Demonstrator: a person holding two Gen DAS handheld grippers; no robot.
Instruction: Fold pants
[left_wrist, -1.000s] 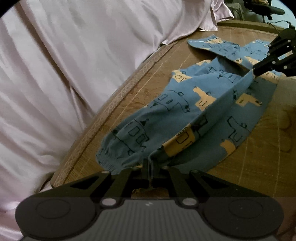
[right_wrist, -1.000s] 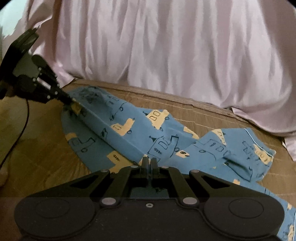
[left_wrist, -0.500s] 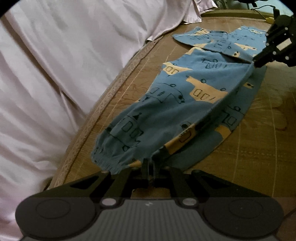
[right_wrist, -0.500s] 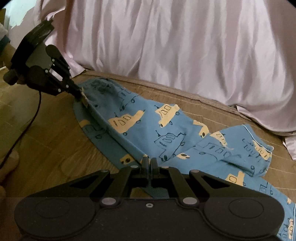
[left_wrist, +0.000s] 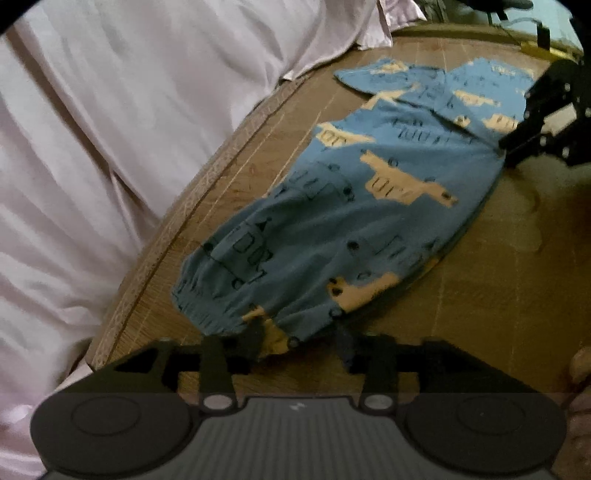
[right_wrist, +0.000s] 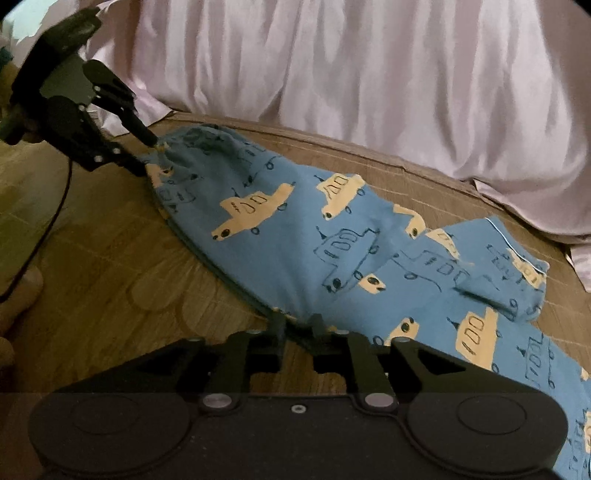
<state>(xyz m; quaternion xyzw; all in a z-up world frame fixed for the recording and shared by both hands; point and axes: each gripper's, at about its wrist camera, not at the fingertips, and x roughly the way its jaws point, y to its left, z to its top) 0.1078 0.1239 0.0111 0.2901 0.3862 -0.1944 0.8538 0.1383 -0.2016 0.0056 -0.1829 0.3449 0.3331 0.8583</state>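
With blue vehicle-print cotton pants (left_wrist: 354, 221) lying lengthwise between the grippers — left gripper (left_wrist: 301, 338) released at cuff, right gripper (right_wrist: 297, 325) released at waist edge.

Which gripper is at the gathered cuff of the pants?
The left gripper: its open fingers flank the cuff; the right gripper is at the pants leg's far end.

— Where is there room to pass?
— Over the bare woven mat (left_wrist: 498, 295) on the near side of the pants (left_wrist: 351, 221); nothing lies there.
— And on the far side?
— Only a narrow strip of mat, then the pink sheet (right_wrist: 369, 66) rises like a wall just beside the pants.
— Anything else in the way?
— A black cable (right_wrist: 55, 206) hangs beside the left gripper (right_wrist: 147, 155).
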